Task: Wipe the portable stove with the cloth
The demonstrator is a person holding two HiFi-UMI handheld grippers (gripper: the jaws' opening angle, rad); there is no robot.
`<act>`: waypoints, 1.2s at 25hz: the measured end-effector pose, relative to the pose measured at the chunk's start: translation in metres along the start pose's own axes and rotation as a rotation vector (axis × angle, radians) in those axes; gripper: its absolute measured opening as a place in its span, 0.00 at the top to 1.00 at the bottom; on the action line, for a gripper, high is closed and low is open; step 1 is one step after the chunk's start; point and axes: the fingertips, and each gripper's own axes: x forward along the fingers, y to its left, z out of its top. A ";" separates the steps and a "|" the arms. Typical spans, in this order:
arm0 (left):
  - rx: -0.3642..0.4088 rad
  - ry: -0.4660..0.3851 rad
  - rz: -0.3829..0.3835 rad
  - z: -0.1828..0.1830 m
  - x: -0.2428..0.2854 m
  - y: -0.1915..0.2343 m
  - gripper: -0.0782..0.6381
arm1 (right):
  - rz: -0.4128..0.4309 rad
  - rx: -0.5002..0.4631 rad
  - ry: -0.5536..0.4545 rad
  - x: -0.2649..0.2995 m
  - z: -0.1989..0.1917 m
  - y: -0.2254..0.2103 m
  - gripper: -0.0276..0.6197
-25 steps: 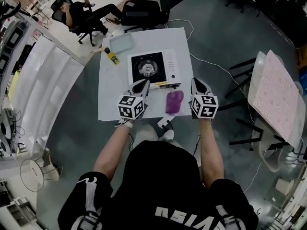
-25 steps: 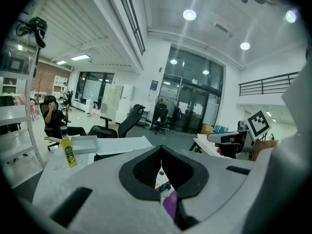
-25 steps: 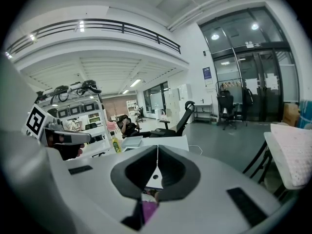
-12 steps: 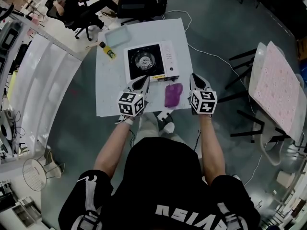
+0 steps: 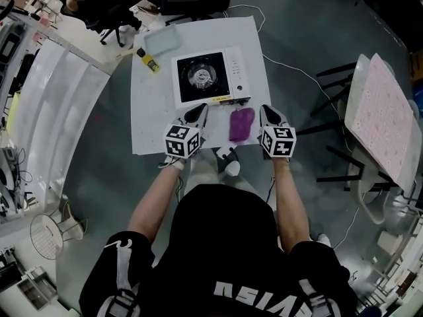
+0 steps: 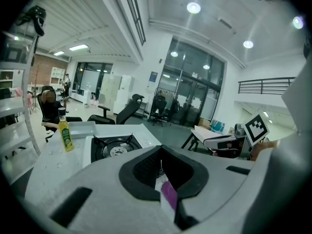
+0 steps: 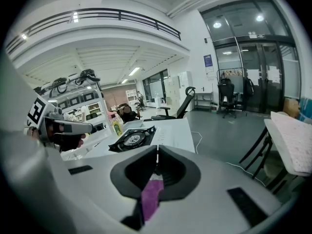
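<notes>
The cloth (image 5: 241, 124) lies on the tabletop (image 5: 152, 127), long axis near-to-far, between the clenched, empty left hand-held gripper (image 5: 198, 109) and the nearer right hand-held gripper (image 5: 268, 111), likewise clenched empty.

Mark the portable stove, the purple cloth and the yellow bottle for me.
portable stove (image 5: 201, 76): head view, on the round burner in its black top.
purple cloth (image 5: 241, 124): head view, on the middle of the cloth.
yellow bottle (image 6: 65, 136): left gripper view, on its yellow body below the dark cap.

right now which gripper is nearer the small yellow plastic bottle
Left. The left gripper sits down-right of the bottle; the right gripper is farther right, beyond the purple cloth.
</notes>
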 end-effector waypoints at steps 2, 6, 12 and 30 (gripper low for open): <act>-0.003 0.007 -0.001 -0.005 0.000 0.000 0.88 | 0.007 -0.002 0.013 0.003 -0.008 0.003 0.94; -0.005 0.020 -0.007 -0.016 -0.001 -0.001 0.88 | 0.020 0.004 0.041 0.010 -0.027 0.008 0.94; -0.010 0.042 -0.014 -0.034 0.001 -0.002 0.88 | 0.045 -0.002 0.088 0.021 -0.054 0.018 0.94; -0.041 0.093 -0.007 -0.073 0.008 0.000 0.88 | 0.104 -0.029 0.223 0.048 -0.117 0.028 0.74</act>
